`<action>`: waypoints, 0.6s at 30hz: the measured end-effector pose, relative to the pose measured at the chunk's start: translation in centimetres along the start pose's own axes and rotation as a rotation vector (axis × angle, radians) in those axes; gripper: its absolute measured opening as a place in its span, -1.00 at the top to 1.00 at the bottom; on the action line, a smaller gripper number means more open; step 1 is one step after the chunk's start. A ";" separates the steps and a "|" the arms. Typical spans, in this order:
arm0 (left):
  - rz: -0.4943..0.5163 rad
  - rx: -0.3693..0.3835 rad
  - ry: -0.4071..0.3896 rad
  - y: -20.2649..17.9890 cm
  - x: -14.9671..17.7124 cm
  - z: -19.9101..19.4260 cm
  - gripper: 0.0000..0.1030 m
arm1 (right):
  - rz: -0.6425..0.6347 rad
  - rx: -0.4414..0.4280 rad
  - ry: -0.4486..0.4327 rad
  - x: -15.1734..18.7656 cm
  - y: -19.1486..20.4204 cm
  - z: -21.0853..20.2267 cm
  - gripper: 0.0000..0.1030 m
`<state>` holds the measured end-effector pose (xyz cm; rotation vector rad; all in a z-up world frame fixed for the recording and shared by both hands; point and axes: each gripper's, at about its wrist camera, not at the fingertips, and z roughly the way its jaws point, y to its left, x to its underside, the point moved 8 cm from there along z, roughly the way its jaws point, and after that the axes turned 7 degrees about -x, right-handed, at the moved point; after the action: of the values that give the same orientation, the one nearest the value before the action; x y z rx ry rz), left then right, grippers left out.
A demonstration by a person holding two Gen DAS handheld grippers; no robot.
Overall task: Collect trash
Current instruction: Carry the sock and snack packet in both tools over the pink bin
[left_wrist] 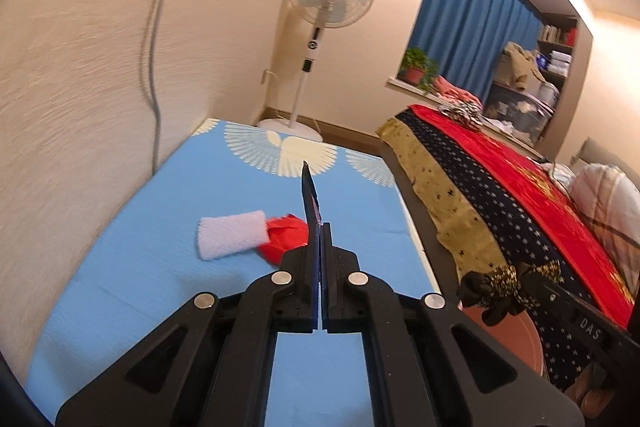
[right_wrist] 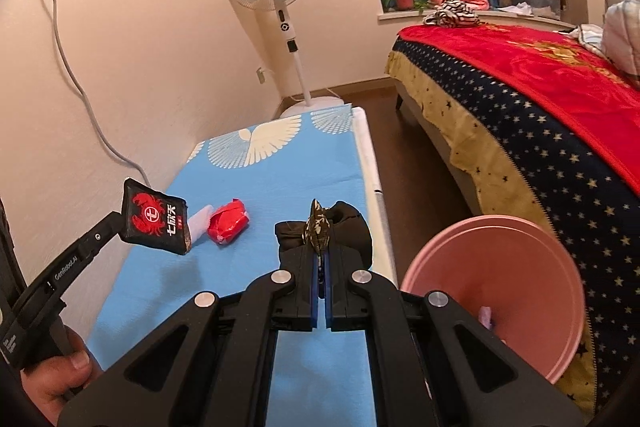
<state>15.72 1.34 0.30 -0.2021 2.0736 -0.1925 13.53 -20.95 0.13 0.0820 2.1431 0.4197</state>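
Left gripper point(right_wrist: 120, 225): jaws clamped on black crab-print packet point(right_wrist: 156, 223), held above blue table cover point(right_wrist: 256, 179). Right gripper point(right_wrist: 319, 259): jaws clamped on black-and-gold crumpled wrapper point(right_wrist: 320, 227). Red wrapper point(right_wrist: 228, 221) and white pad point(left_wrist: 232, 233) lie mid-table. Pink bin point(right_wrist: 500, 287) stands near right.

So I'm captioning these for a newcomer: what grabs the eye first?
The black crab-print packet pinched aloft by the left gripper, above the blue table. Then the crumpled red wrapper lying on that table, and the pink bin beside the starry bed, at right.
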 end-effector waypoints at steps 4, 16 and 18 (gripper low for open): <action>0.025 0.026 0.006 -1.2 0.6 -0.6 1.00 | 0.006 0.024 -0.020 -0.2 -0.9 -1.4 0.96; 0.076 0.097 0.024 -4.8 2.4 -1.4 1.00 | 0.044 0.090 -0.059 -0.3 -4.4 -4.3 0.96; 0.080 0.105 0.025 -5.2 2.6 -1.4 1.00 | 0.040 0.106 -0.064 -0.4 -4.7 -4.5 0.96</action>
<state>13.60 -4.26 -0.05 -0.0529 2.0864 -0.2551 10.61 -26.70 1.23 0.1955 2.1027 0.3224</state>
